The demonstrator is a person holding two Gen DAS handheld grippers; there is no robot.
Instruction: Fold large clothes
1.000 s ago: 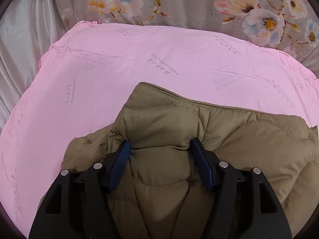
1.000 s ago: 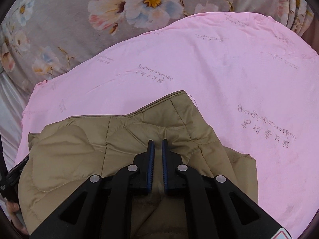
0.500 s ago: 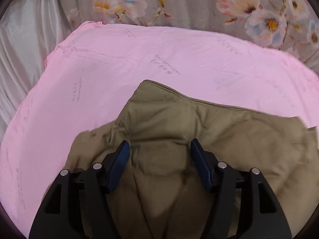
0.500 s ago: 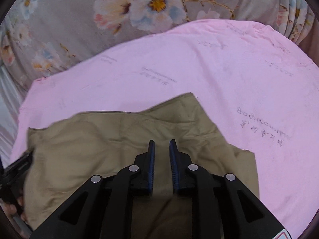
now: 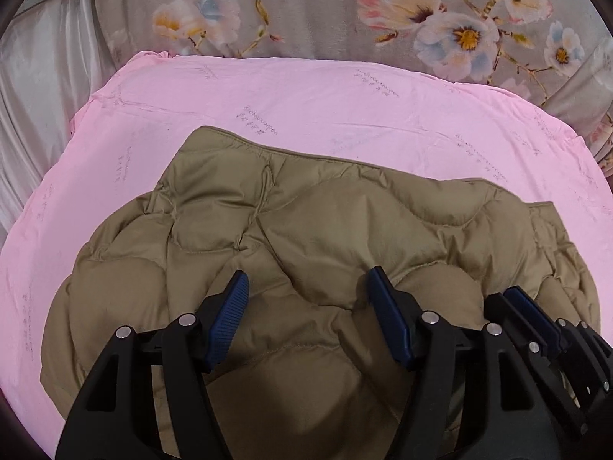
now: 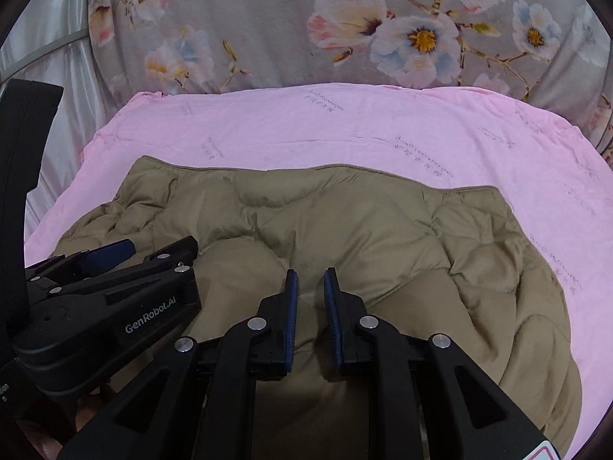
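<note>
Olive-brown quilted fabric fills the lower half of both views: a puffy jacket [image 5: 306, 237] is spread in a rumpled heap on a pink sheet [image 5: 345, 115] printed with faint script, which is laid over a grey floral bedcover [image 5: 325, 11]. At the far left a pale satin fabric [image 5: 42, 76] is seen beside the sheet. The jacket's stitched far edge is turned toward the floral cover, and pink sheet is visible around it at the left, far and right sides. The left tongs [image 5: 306, 306] are held wide apart above the jacket's near part, with padded cloth seen between the blue pads [image 5: 230, 314] but not pinched by them. The right tongs [image 6: 309, 303] are parted only narrowly, a slim gap being visible between the pads; nothing is seen clamped there, the jacket lying beneath. The two tools are held just beside each other, each being caught at the edge of the other's view.
</note>
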